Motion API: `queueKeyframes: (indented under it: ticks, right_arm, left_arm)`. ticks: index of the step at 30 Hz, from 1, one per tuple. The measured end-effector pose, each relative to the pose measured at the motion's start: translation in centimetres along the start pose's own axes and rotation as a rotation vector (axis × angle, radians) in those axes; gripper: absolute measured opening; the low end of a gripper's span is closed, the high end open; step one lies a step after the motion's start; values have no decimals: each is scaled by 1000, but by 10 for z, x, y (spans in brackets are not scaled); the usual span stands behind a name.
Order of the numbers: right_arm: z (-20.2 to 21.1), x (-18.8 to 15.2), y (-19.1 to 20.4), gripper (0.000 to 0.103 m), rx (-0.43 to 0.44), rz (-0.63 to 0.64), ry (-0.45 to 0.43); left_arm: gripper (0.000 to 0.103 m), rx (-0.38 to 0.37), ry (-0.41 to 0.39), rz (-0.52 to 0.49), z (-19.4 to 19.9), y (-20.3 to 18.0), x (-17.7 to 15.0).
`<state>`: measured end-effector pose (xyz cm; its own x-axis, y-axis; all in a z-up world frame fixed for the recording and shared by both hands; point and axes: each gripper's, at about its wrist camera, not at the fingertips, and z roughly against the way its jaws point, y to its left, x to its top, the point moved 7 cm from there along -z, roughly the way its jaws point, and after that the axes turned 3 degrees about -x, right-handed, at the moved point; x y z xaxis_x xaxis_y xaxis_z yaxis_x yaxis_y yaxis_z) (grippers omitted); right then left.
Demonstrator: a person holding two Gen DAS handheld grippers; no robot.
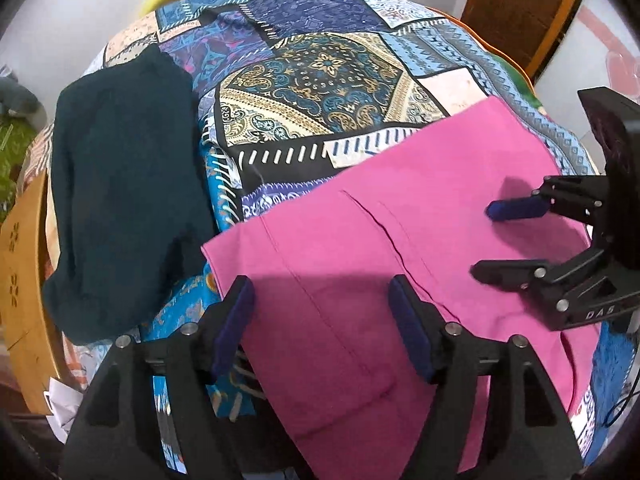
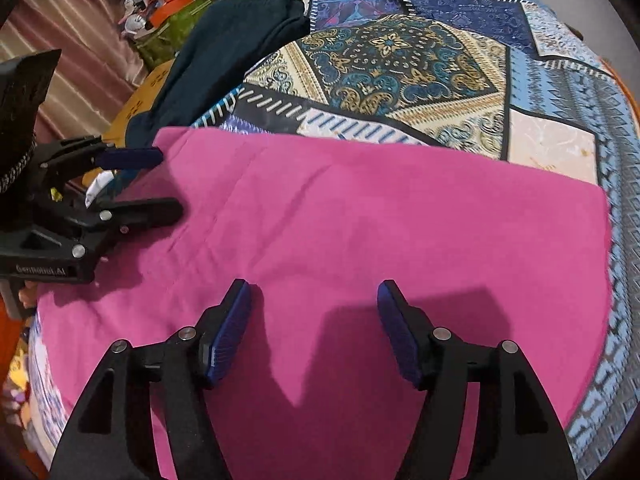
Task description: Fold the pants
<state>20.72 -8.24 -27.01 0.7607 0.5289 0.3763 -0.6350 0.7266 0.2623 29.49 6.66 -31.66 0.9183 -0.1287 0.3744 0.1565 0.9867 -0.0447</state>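
Pink pants (image 1: pixel 400 240) (image 2: pixel 360 220) lie folded flat on a patchwork bedspread (image 1: pixel 320 80) (image 2: pixel 400 64). In the left wrist view, my left gripper (image 1: pixel 320 312) stands open over the pants' near left corner, with nothing pinched between its blue pads. The right gripper (image 1: pixel 484 240) comes in from the right, open above the pink cloth. Seen from the right wrist, my right gripper (image 2: pixel 314 292) hangs open over the middle of the pants, and the left gripper (image 2: pixel 170 184) is open at the pants' left edge.
A dark teal garment (image 1: pixel 128 184) (image 2: pixel 224 52) lies on the bed left of the pants. A wooden piece (image 1: pixel 24 272) stands beside the bed on the left, with clutter (image 2: pixel 168 0) beyond it. A brown door (image 1: pixel 520 12) is at the far right.
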Motion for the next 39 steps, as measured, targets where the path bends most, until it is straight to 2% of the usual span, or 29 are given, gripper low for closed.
queueKeyframes:
  ticks: [5, 24, 29, 34, 39]
  right_arm:
    - [16, -19, -11, 66, -25, -16, -7]
    - [65, -87, -37, 67, -100, -180, -103]
    - [76, -89, -32, 67, -135, -207, -135]
    - [96, -77, -11, 67, -143, -181, -232]
    - [115, -54, 18, 67, -137, -120, -325]
  left_arm:
    - [70, -1, -13, 16, 13, -3, -12]
    - [75, 104, -106, 75, 69, 1, -64]
    - [74, 98, -150, 134, 89, 7, -71]
    - [74, 53, -228, 214, 116, 5, -72]
    - [79, 14, -269, 220, 135, -17, -76]
